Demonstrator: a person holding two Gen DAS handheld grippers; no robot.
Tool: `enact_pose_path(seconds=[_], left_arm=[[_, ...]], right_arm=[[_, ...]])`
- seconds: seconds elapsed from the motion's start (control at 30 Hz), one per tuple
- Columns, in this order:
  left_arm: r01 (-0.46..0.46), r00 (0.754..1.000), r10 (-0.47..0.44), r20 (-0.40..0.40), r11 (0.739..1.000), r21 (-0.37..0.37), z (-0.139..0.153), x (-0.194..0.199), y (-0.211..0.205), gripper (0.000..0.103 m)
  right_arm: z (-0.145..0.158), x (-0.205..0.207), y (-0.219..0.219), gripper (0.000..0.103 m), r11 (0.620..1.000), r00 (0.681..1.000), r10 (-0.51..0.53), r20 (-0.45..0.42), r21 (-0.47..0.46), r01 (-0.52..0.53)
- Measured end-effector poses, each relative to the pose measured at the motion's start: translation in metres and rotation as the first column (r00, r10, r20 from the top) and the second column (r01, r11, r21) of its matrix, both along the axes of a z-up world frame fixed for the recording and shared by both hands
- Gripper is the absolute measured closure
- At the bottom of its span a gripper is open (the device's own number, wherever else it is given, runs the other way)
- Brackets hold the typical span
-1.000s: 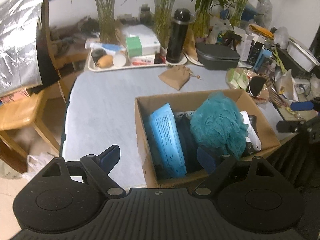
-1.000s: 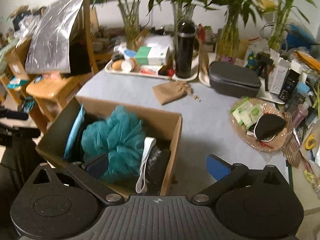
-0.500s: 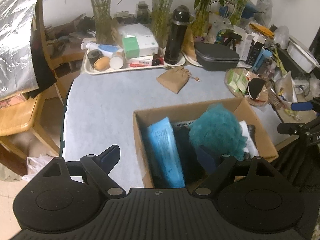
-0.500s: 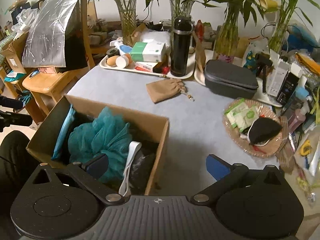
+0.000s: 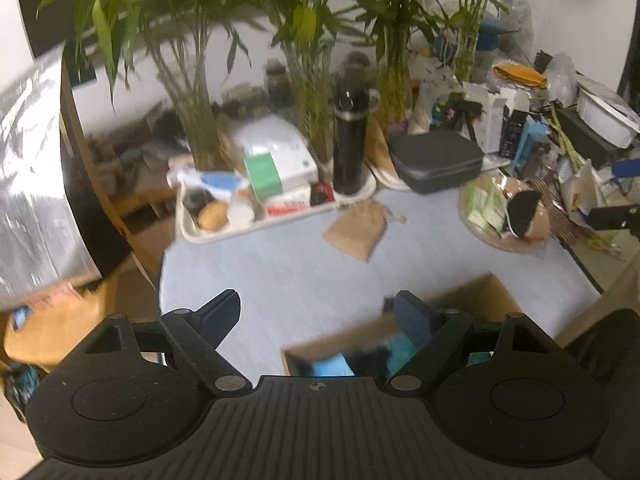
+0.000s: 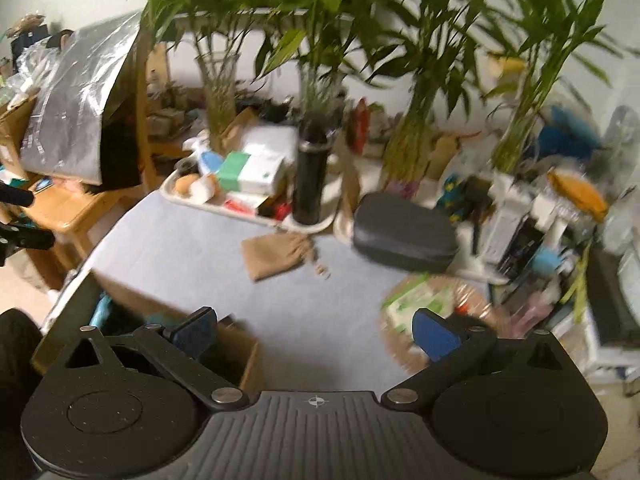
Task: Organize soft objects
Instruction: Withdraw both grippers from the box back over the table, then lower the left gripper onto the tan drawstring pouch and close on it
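Your L tool (image 5: 316,318) – jaws wide, nothing held, over tabletop (image 5: 260,272) | your R tool (image 6: 314,330) – also wide, empty | cardboard box (image 5: 472,300) w/ teal soft stuff at near edge | L view only: blue pack (image 5: 330,366) in box | tan pouch (image 6: 276,256) past box | both blurry

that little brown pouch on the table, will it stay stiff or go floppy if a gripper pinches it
Probably floppy: the brown pouch lies flat and creased on the table, like thin cloth. It looks light, so a push may slide it rather than tip it. Small beads lie by its gathered end; they would likely dangle.
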State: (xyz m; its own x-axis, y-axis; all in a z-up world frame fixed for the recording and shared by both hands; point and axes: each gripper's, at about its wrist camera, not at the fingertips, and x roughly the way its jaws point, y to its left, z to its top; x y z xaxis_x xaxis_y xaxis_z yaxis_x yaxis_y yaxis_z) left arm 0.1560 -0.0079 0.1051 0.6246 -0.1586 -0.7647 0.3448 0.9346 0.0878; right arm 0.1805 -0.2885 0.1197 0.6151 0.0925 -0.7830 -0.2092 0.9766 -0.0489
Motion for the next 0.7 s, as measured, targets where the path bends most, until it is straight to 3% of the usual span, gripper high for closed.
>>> enact_pose_path(seconds=[0.3, 0.7], left_arm=[[0.016, 0.998, -0.019, 0.062, 0.999, 0.046, 0.001, 0.024, -0.017, 0.018], [0.059, 0.996, -0.058, 0.065, 0.998, -0.016, -0.030, 0.049, -0.020, 0.018]], right_arm=[[-0.005, 0.022, 0.017, 0.000, 0.995, 0.996, -0.025, 0.091, -0.090, 0.034], [-0.035, 0.045, 0.050, 0.000, 0.983, 0.989, -0.040, 0.141, -0.171, 0.064]])
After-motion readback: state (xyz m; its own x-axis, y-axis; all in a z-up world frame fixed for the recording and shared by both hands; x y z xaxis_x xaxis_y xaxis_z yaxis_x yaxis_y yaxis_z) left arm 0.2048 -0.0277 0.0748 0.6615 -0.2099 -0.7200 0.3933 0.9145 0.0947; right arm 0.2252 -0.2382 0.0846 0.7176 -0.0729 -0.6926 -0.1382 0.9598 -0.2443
